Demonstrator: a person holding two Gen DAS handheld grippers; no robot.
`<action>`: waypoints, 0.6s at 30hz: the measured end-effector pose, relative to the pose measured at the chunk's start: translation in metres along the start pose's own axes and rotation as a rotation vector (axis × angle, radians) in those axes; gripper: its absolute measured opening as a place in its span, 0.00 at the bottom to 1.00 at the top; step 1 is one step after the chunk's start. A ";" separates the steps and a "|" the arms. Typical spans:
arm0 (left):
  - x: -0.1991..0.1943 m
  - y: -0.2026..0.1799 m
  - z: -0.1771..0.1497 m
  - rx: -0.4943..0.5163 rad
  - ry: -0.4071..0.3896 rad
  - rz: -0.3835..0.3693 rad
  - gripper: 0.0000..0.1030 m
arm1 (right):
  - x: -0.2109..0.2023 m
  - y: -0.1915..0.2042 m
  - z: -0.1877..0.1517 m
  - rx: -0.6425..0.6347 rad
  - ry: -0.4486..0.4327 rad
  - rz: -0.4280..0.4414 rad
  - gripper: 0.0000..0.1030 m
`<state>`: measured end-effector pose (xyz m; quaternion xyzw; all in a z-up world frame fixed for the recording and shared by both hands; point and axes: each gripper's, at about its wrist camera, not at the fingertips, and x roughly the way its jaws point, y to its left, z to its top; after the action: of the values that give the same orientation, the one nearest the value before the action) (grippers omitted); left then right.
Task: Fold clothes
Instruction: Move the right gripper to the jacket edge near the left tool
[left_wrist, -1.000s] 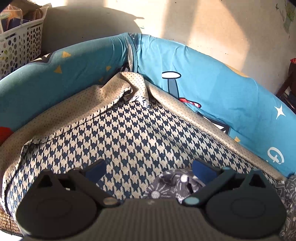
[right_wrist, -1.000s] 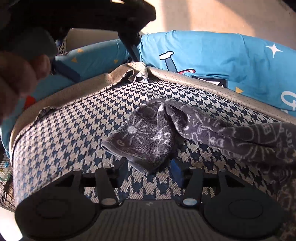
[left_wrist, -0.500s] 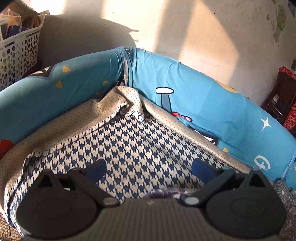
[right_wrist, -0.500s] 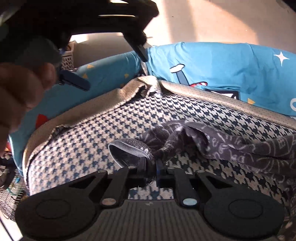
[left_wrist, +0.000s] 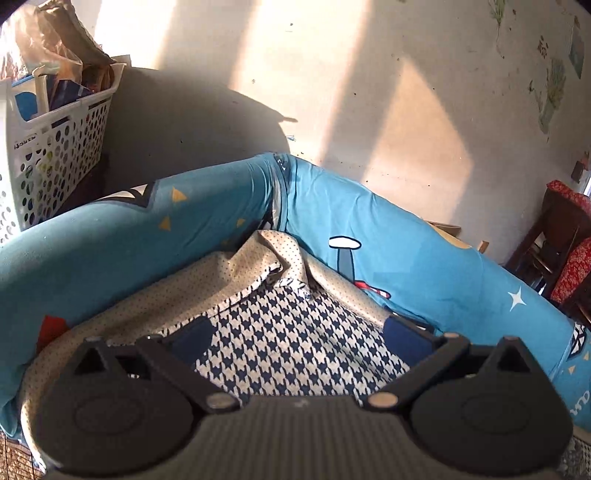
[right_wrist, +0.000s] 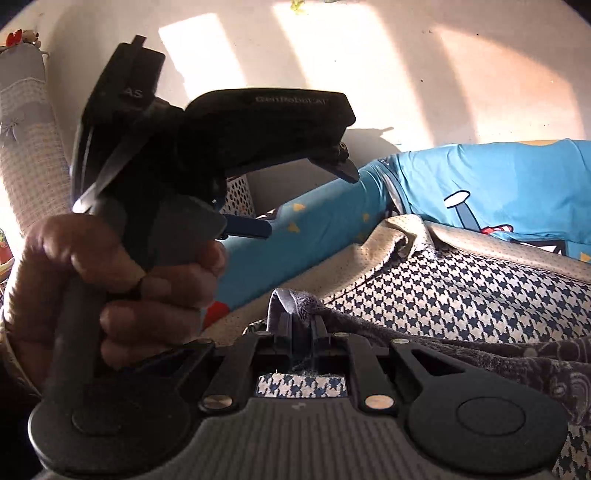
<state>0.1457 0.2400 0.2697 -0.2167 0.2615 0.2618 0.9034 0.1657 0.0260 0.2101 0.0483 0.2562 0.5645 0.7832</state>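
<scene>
Lifted — grey towel (right_wrist: 480, 350) pinched in right gripper (right_wrist: 302, 325).

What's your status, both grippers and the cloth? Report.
Right gripper shut on grey patterned towel, corner pinched, rest trailing over the houndstooth mattress. Left gripper open, empty, held above mattress. Nothing in the way.

A houndstooth sheet (left_wrist: 295, 343) in navy and cream covers the bed, with a dotted beige cloth (left_wrist: 207, 284) rumpled along its edges and bunched into the corner. Blue bolsters (left_wrist: 424, 269) printed with stars and triangles line two sides and meet at that corner. Behind them a pale wall (left_wrist: 369, 92) carries slanting patches of sunlight. A white perforated basket (left_wrist: 51, 147) stuffed with bags stands at the left, and a dark wooden chair (left_wrist: 554, 251) with red fabric at the right
</scene>
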 end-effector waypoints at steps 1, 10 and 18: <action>0.000 0.002 0.000 -0.002 0.000 0.002 1.00 | 0.000 0.003 -0.001 -0.011 0.009 0.001 0.13; 0.009 -0.018 -0.009 0.076 0.030 -0.019 1.00 | -0.009 0.015 -0.041 -0.002 0.131 -0.009 0.31; 0.024 -0.046 -0.028 0.162 0.079 -0.041 1.00 | -0.047 0.011 -0.070 -0.041 0.163 -0.192 0.40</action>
<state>0.1798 0.1978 0.2459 -0.1581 0.3126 0.2125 0.9122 0.1136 -0.0276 0.1699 -0.0386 0.3107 0.4940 0.8111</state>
